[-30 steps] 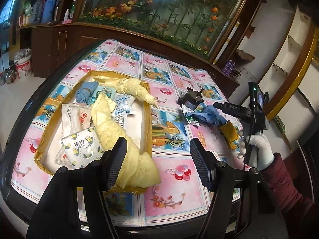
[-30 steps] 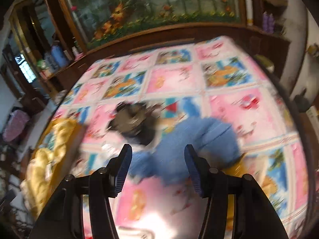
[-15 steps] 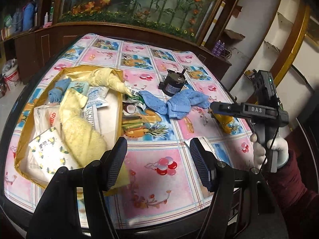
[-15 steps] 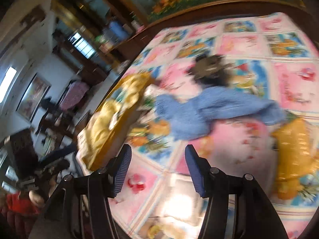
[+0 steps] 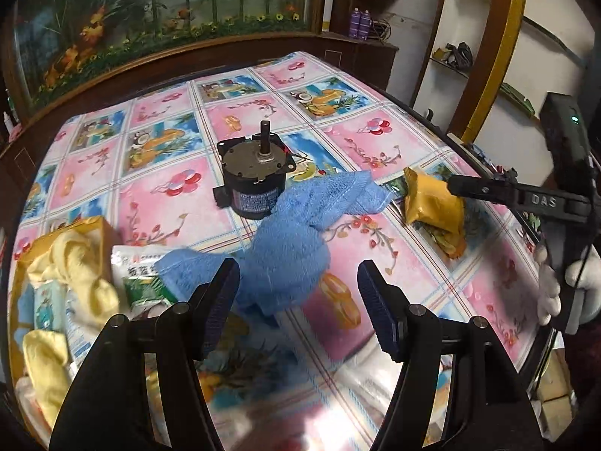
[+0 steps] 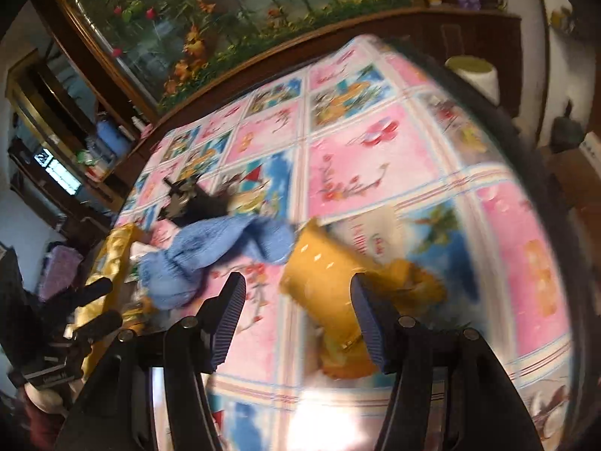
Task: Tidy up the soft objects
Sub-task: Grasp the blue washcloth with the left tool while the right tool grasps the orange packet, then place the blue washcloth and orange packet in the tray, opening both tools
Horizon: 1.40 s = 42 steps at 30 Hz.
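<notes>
A crumpled blue towel (image 5: pixel 296 233) lies on the patterned tablecloth, one end against a black motor (image 5: pixel 255 176). My left gripper (image 5: pixel 296 282) is open just above the towel's near end, and the cloth shows between its fingers without touching them. A yellow pouch (image 6: pixel 323 278) lies to the right of the towel (image 6: pixel 210 251). My right gripper (image 6: pixel 298 289) is open over the pouch; its pads do not press on it. In the left wrist view the right gripper (image 5: pixel 456 188) reaches over the pouch (image 5: pixel 432 203), held by a white-gloved hand (image 5: pixel 578 285).
At the left stands a yellow box (image 5: pixel 94 225) with yellow cloths (image 5: pixel 86 274) and several packets; a green-and-white packet (image 5: pixel 142 282) lies at its corner. The table's dark edge (image 5: pixel 488 158) curves close by on the right. A wooden cabinet stands behind the table.
My left gripper has swung right, from over the yellow box to over the blue towel. My right gripper has moved from the towel to the yellow pouch, its jaws slightly wider.
</notes>
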### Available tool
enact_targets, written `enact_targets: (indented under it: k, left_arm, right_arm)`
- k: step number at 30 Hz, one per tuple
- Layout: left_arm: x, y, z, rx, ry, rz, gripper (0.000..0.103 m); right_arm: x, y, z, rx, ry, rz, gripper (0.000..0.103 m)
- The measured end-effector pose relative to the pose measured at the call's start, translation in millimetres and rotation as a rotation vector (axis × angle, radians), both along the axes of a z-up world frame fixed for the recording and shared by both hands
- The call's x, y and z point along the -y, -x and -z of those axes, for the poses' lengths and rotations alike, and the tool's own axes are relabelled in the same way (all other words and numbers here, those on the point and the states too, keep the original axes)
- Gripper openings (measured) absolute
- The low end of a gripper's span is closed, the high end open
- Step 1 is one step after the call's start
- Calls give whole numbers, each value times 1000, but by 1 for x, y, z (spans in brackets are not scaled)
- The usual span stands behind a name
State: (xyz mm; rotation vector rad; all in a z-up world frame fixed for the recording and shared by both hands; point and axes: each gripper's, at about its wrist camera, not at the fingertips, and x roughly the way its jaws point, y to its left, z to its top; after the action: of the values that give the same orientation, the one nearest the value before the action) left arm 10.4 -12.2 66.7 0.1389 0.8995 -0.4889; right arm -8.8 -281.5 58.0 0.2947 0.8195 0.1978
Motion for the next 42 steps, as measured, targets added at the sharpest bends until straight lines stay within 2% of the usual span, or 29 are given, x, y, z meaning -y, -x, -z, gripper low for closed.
enact_targets:
  k: [4,10,13,17,19,21,22,23,24,29,33,38,42]
  left_arm:
    - [18,-28,17,-5,-57,9,66]
    - [39,-52,53,-54,-173,-2,66]
    - [42,-54,59,-57,-151,-7,73]
    - [44,-57,58,-70,-140,-41,73]
    - [43,-55,56,-69,-132,-49,44]
    - [41,-53,53,-91,-108,-49,43]
    - [40,-50,52,-89,-101,-48,43]
    - [39,-46,50,-85,-97,-47,43]
    - [37,-43,48,-82,-84,-48,43]
    - [20,-20,27,-76,18,-73,43]
    - [-6,5,0,-49,129,-103,43]
    - [-61,37,-38,-6,304,-180,43]
    - [-112,58,-69,59,360,-261,43]
  right_arm:
    - [1,-6,1,12,75,-28,64]
    - [-14,-30,15,-46,226,-102,65]
    - [-22,-30,26,-66,245,-139,66]
    - [-35,-18,27,-37,282,-171,68]
    - [-40,-16,29,-41,314,-165,68]
    - [-45,-15,33,-48,356,-156,66]
    - [-47,-13,34,-49,374,-150,61]
    - [-48,-11,34,-54,370,-152,47]
    - [-47,-10,34,-61,361,-148,44]
    - [-43,4,32,-61,299,-131,43]
    - [-40,22,17,-15,256,-112,43]
    - [-40,39,-9,43,162,-122,43]
    - [-57,44,-29,83,105,-168,43]
